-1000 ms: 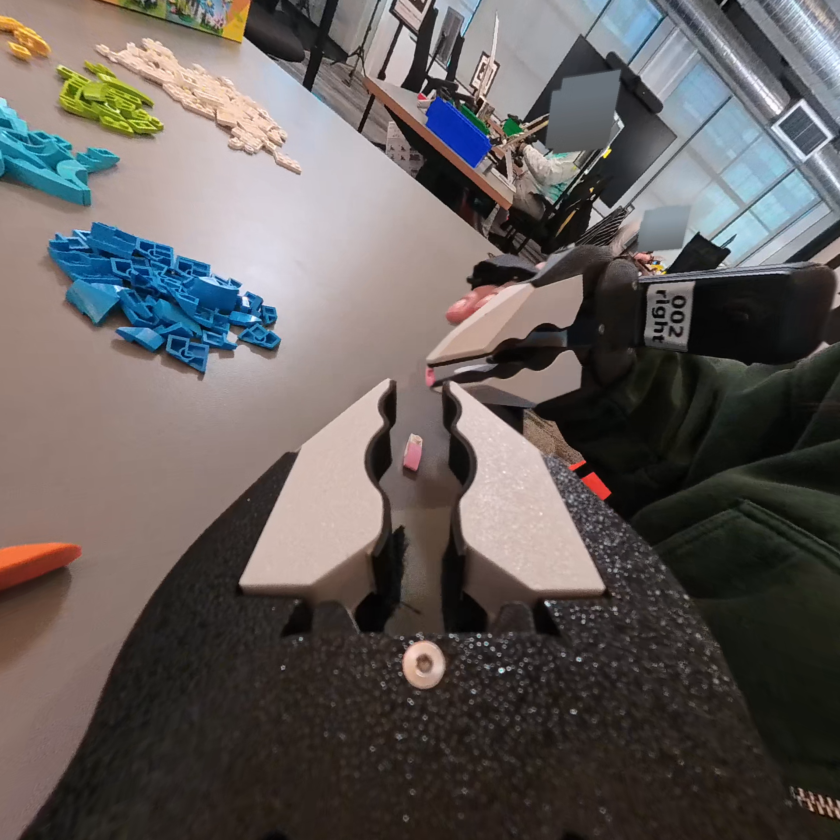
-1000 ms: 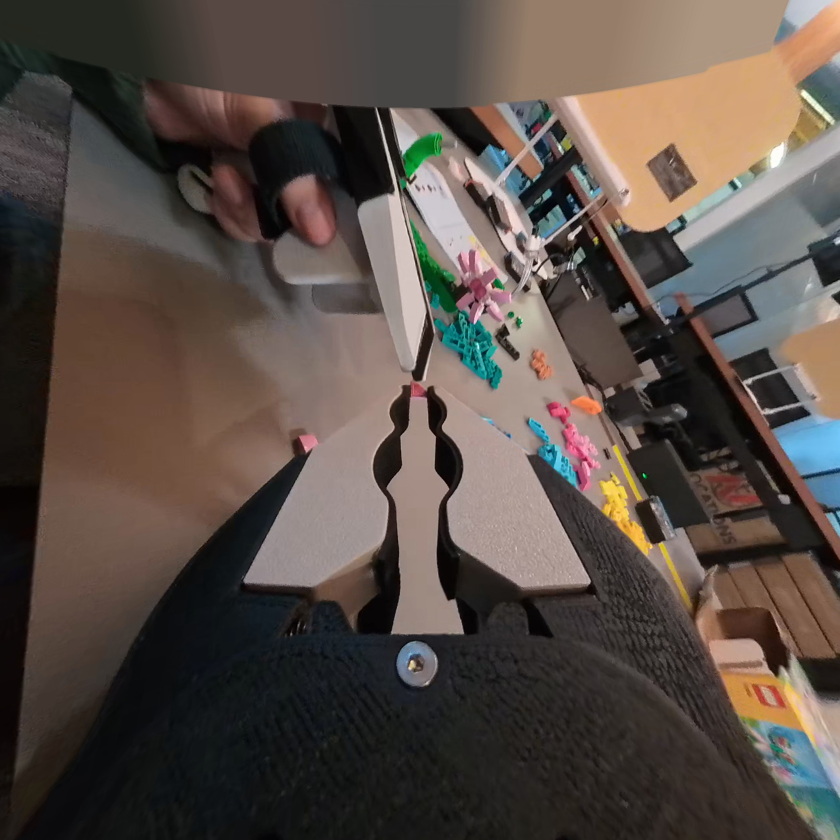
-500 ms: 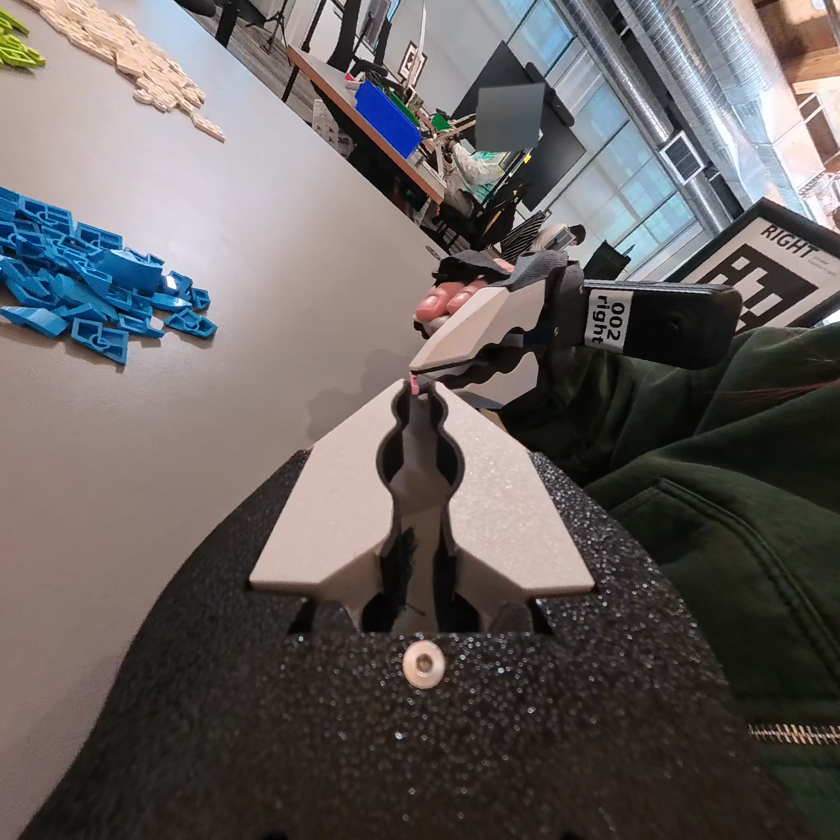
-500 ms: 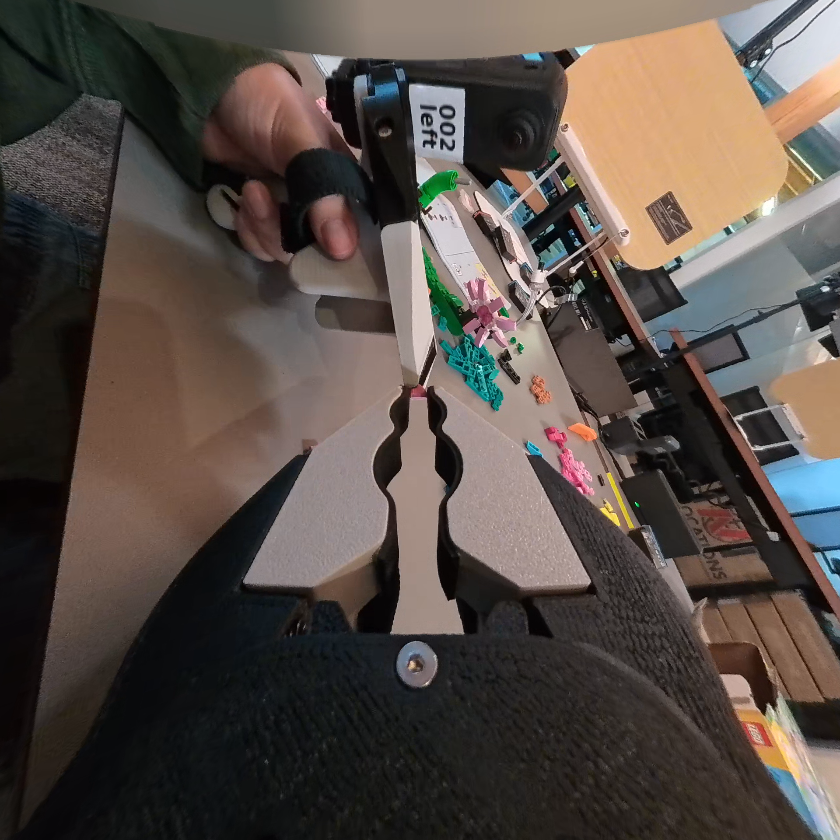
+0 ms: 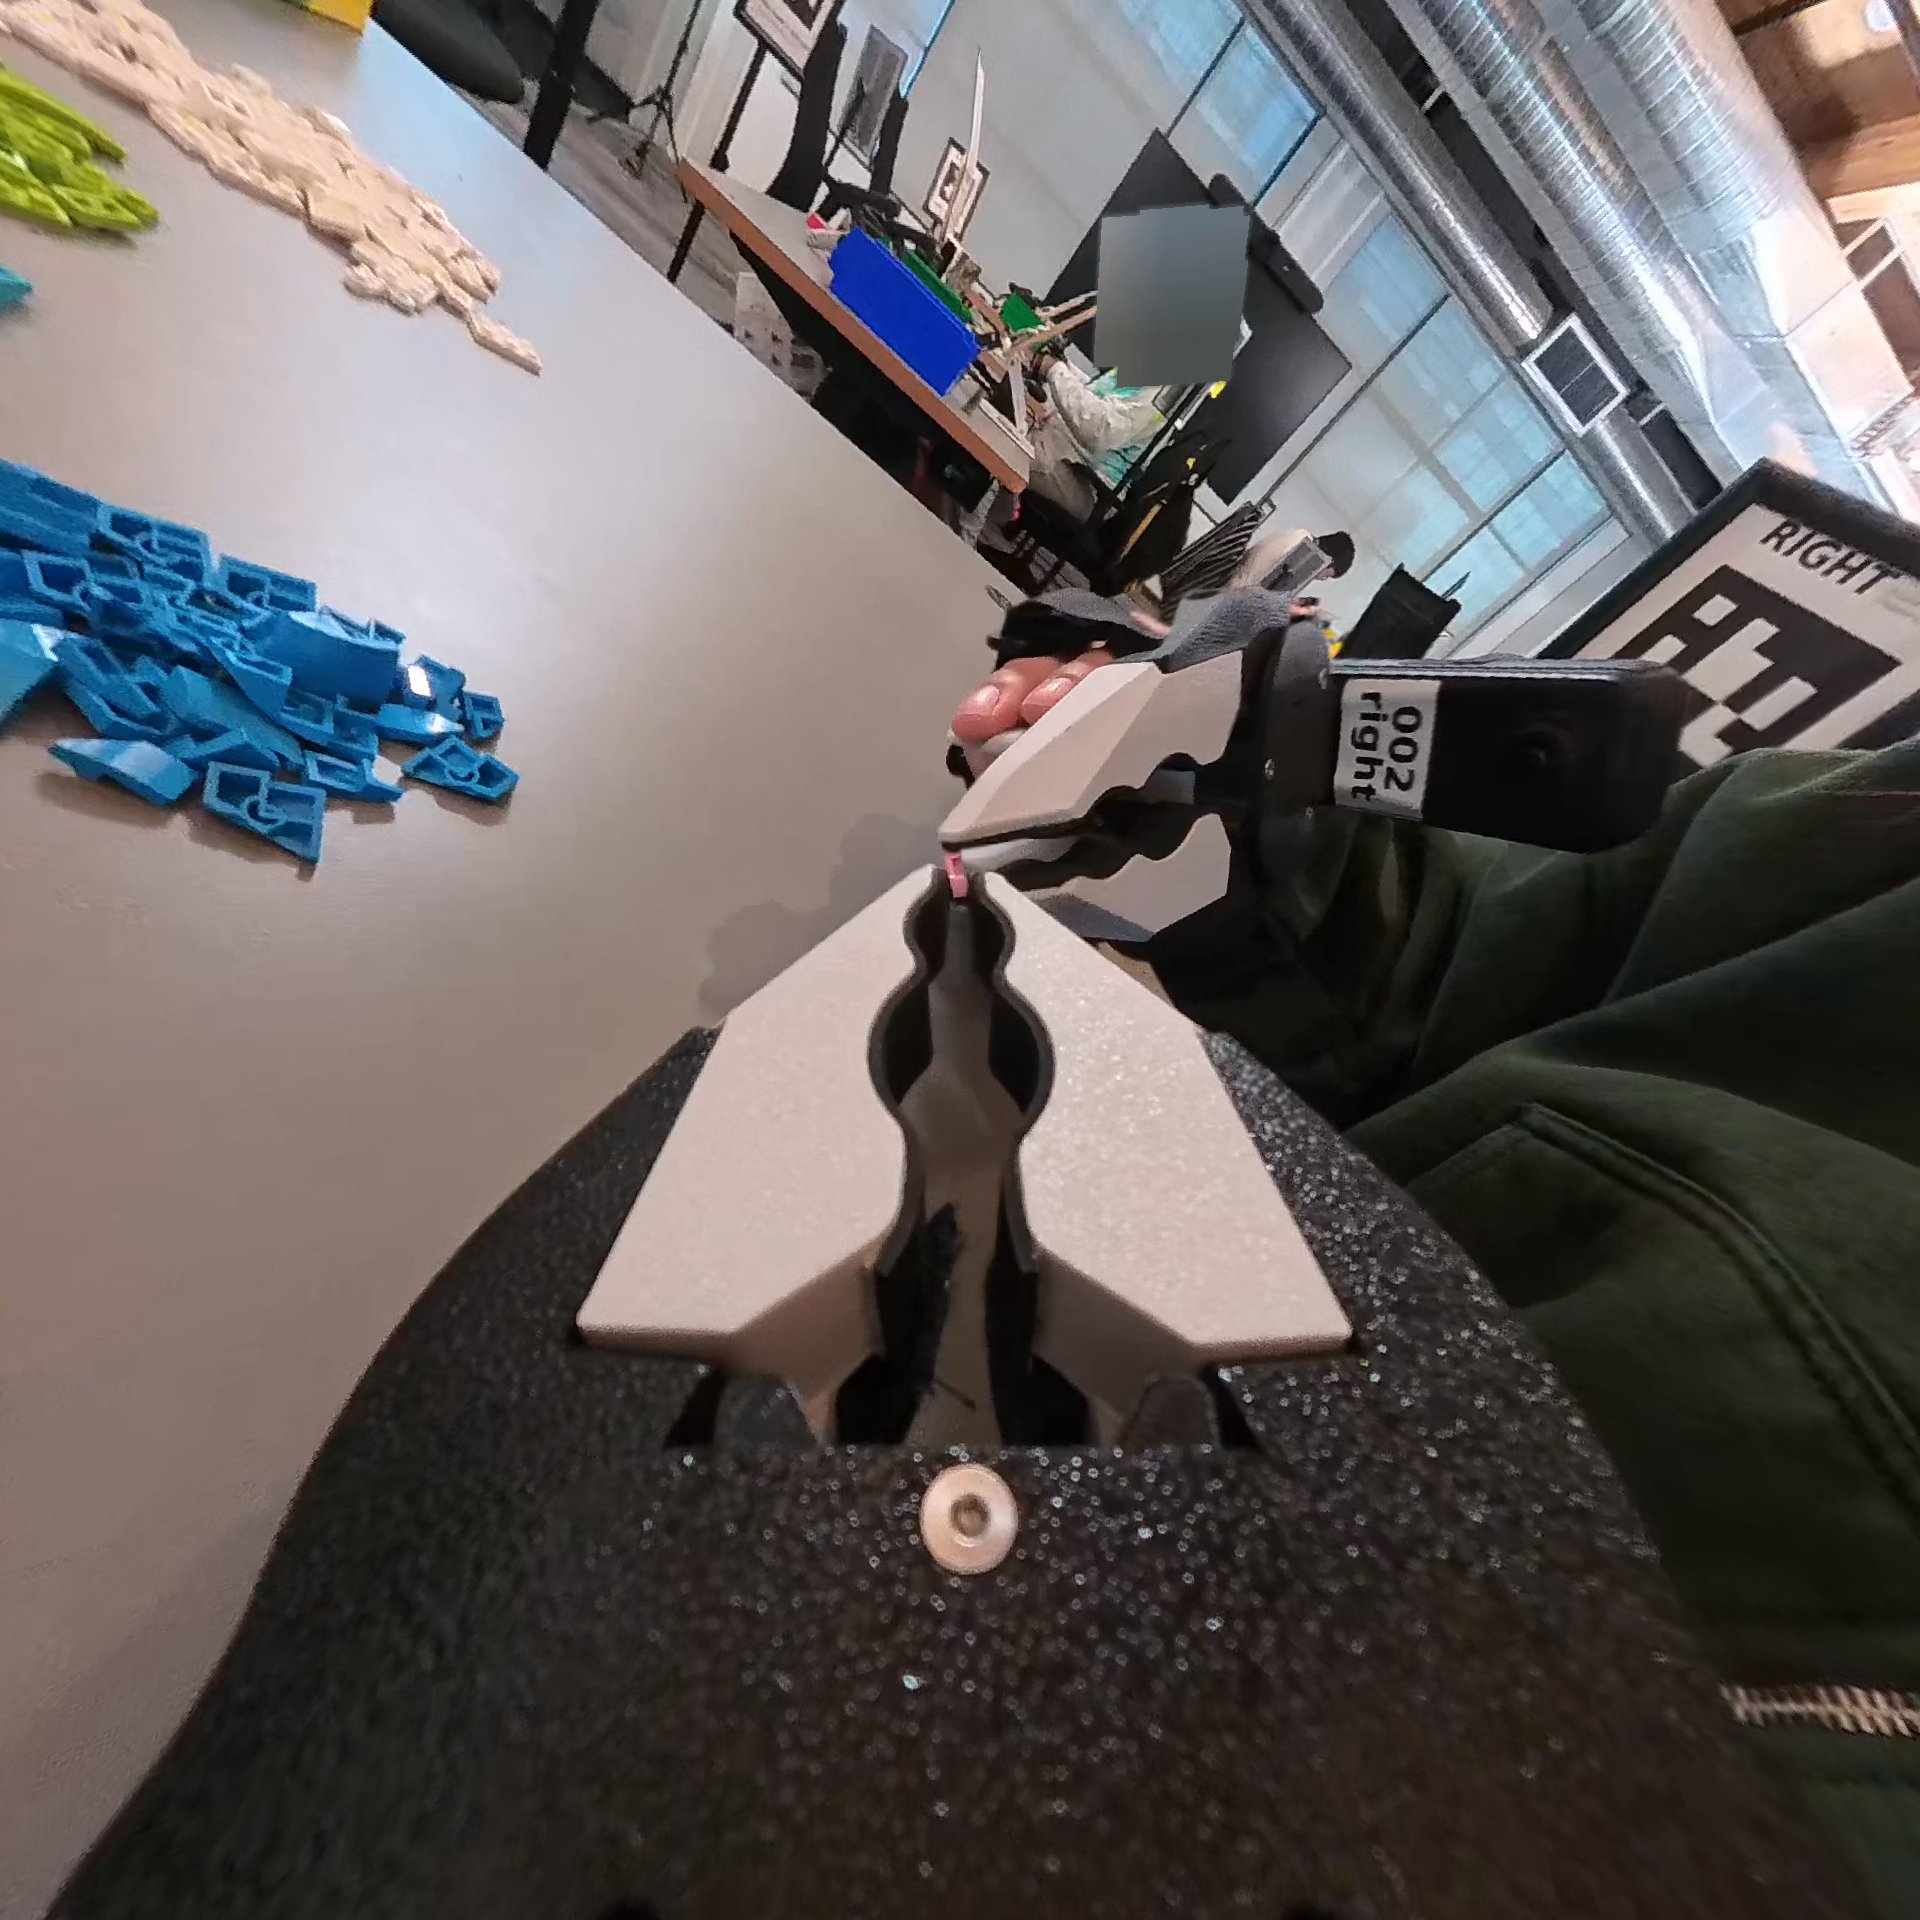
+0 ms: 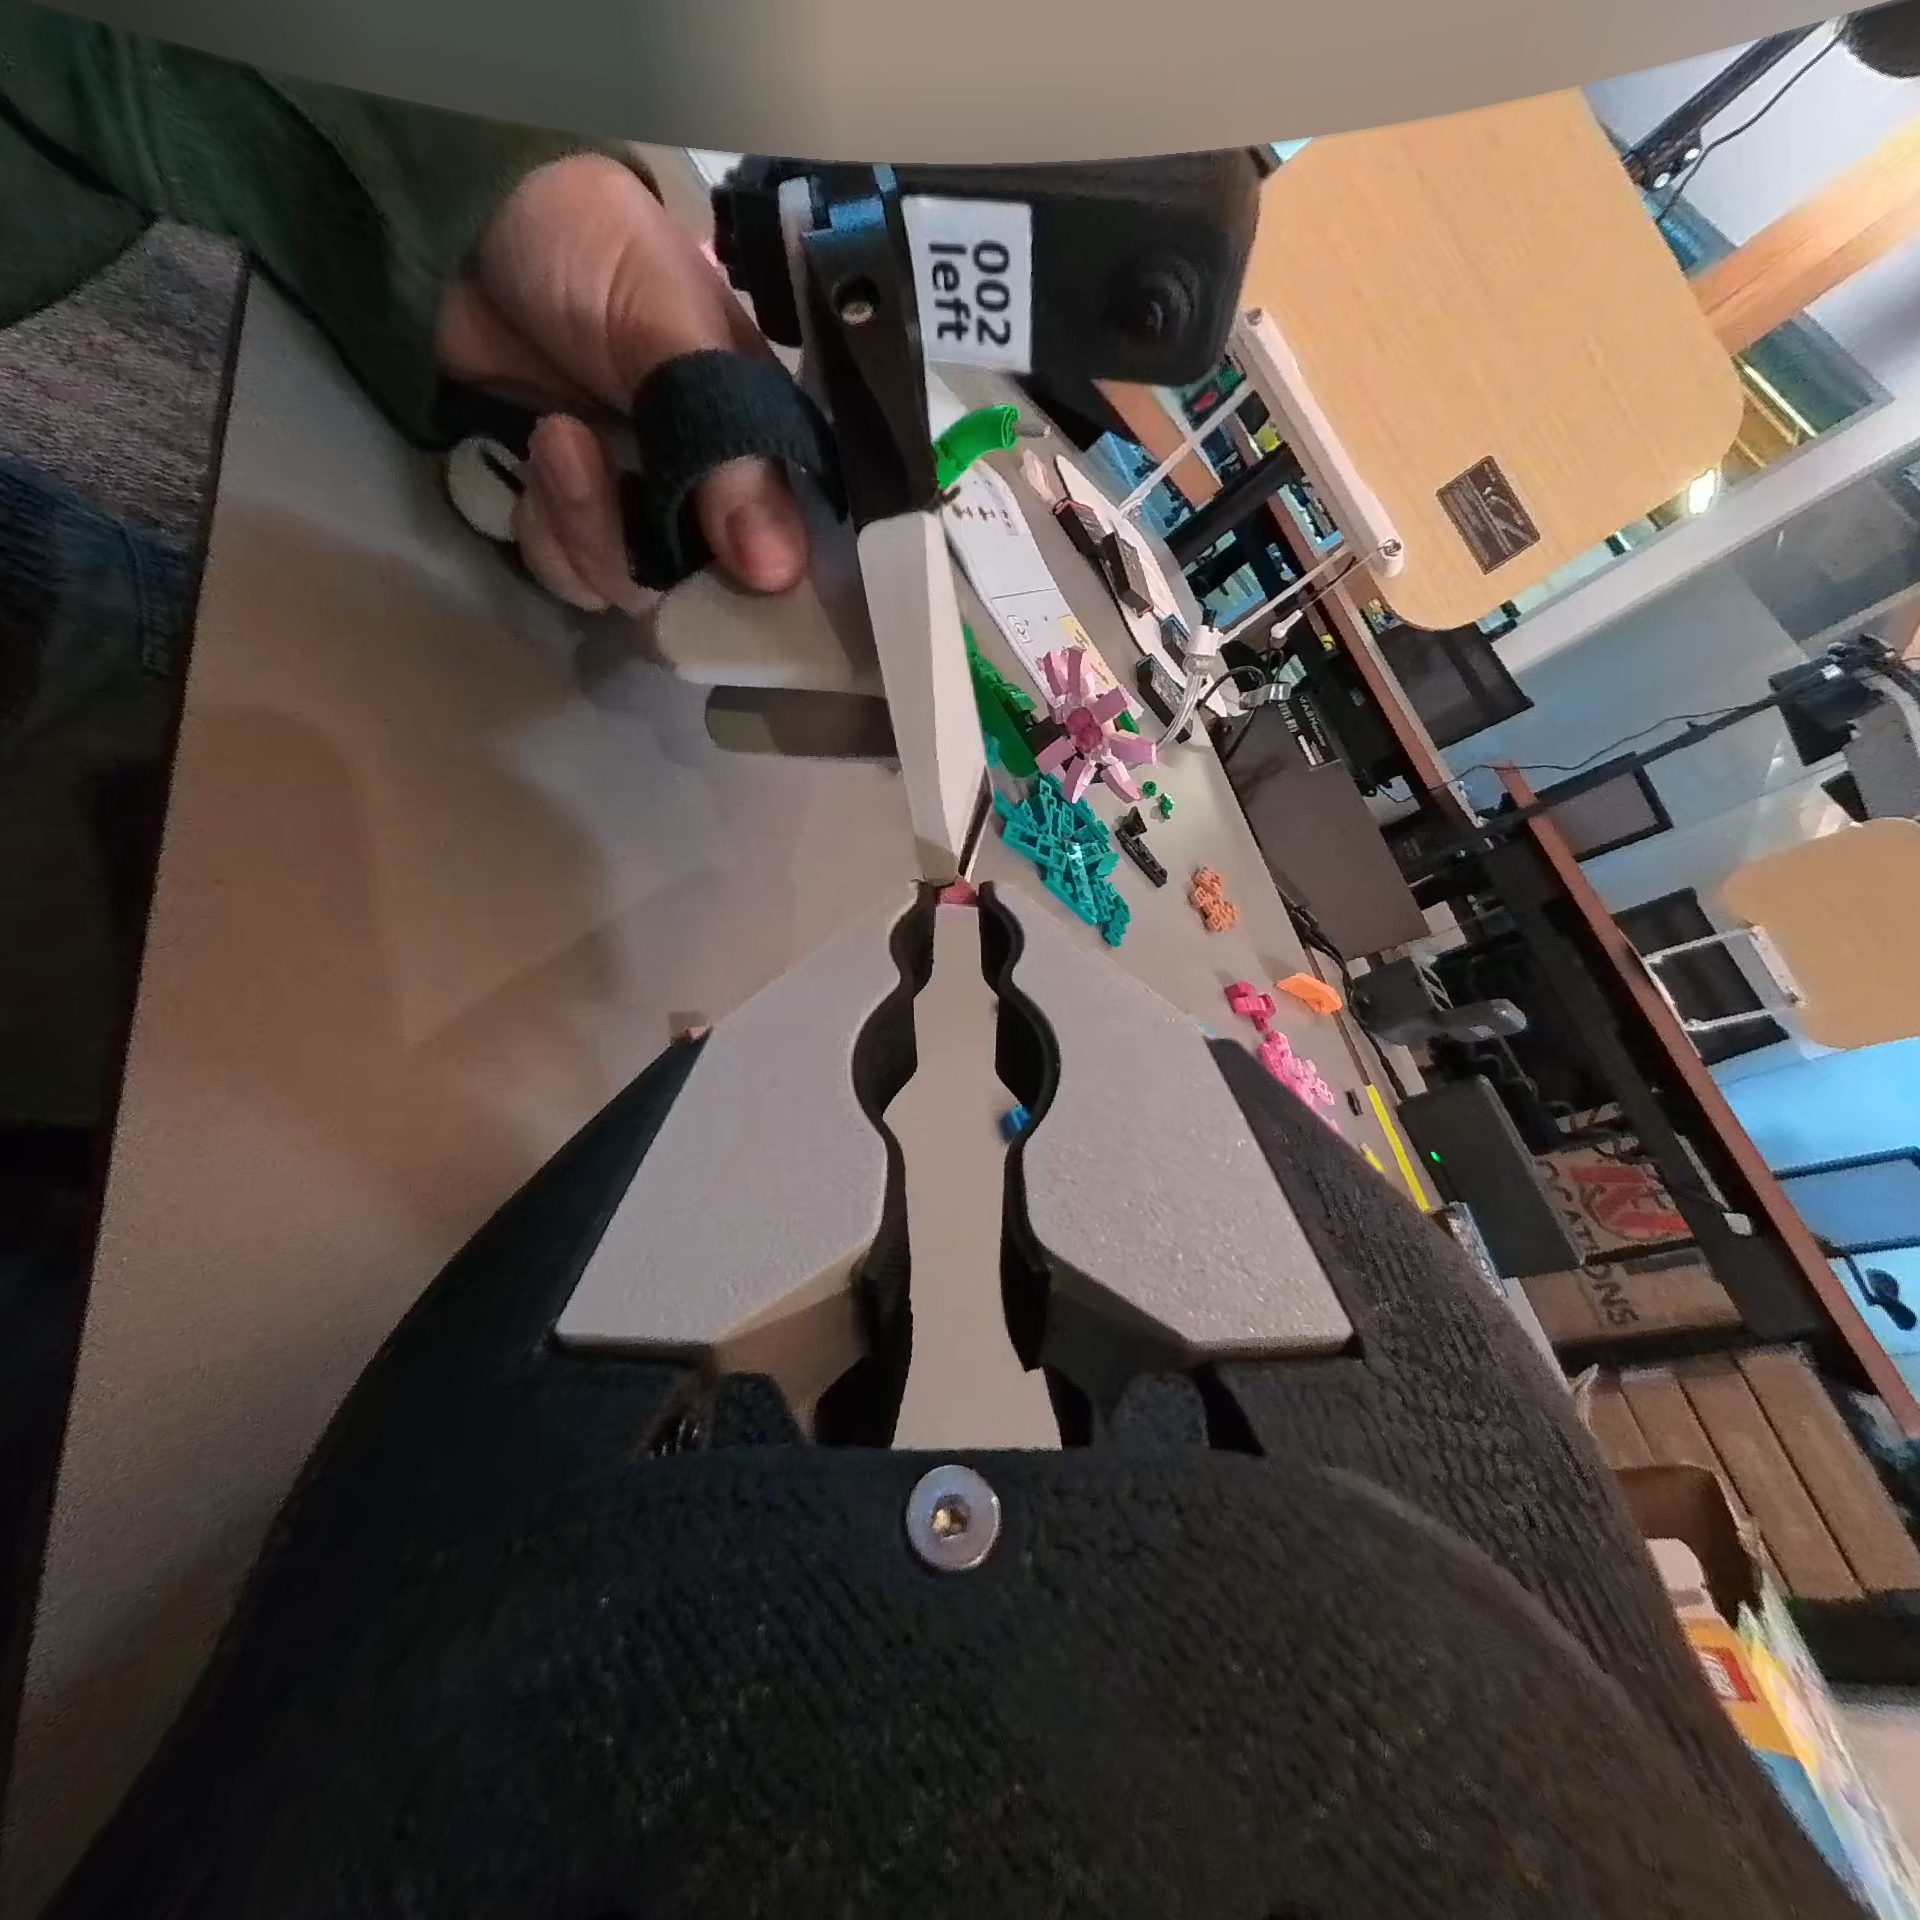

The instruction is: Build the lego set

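My left gripper (image 5: 956, 891) is shut on a small pink lego piece (image 5: 957, 881), held above the grey table (image 5: 436, 1039). My right gripper (image 6: 951, 896) is shut on another small pink piece (image 6: 957, 891). The two sets of tips meet at right angles, so the pink pieces touch. I cannot tell whether they are joined. The right gripper also shows in the left wrist view (image 5: 961, 840), coming in from the right. The left gripper also shows in the right wrist view (image 6: 940, 857), coming down from above.
Sorted piles lie on the table: blue (image 5: 239, 707), cream (image 5: 312, 197), lime green (image 5: 52, 177), teal (image 6: 1070, 842), orange (image 6: 1210, 899) and pink (image 6: 1288, 1070). A pink flower model (image 6: 1086, 727) and an instruction booklet (image 6: 1013, 561) lie farther off. The person's green sleeve (image 5: 1558, 1039) is at the right.
My left gripper was open around a pink piece lying on the table. It has shut on it, lifted it and brought it up against the piece in my right gripper.
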Demonstrator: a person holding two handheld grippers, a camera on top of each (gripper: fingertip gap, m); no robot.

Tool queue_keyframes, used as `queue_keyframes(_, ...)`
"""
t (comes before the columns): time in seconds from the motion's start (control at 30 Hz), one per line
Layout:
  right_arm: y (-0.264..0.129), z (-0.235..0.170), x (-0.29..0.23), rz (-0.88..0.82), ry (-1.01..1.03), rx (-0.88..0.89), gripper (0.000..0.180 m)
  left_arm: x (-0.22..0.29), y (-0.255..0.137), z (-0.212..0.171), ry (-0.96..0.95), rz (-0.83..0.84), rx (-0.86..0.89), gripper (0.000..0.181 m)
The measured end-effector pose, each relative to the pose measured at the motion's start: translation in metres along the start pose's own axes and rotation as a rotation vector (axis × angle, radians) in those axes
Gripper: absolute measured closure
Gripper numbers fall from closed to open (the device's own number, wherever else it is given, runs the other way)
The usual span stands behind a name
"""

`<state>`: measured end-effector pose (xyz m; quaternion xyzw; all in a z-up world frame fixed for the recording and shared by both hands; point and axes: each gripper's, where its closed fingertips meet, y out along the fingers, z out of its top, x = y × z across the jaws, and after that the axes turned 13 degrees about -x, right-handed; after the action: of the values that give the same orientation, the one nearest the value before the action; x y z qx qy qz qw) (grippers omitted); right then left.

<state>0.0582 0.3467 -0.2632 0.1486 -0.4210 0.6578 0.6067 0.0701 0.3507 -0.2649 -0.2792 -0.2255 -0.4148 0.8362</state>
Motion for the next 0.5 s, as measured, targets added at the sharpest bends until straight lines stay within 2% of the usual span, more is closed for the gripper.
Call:
queue_keyframes(0.2,-0.002,-0.003,0.007,0.003,0.089,0.025,0.166,0.000,-0.006,0.011,0.192,0.154,0.059,0.180)
queue_keyframes(0.4,-0.006,-0.009,0.022,0.033,0.292,0.084,0.164,-0.011,-0.021,0.021,0.632,0.560,0.073,0.179)
queue_keyframes(0.5,-0.007,-0.007,0.022,0.087,0.381,0.102,0.166,-0.009,-0.017,0.018,0.827,0.699,0.033,0.180)
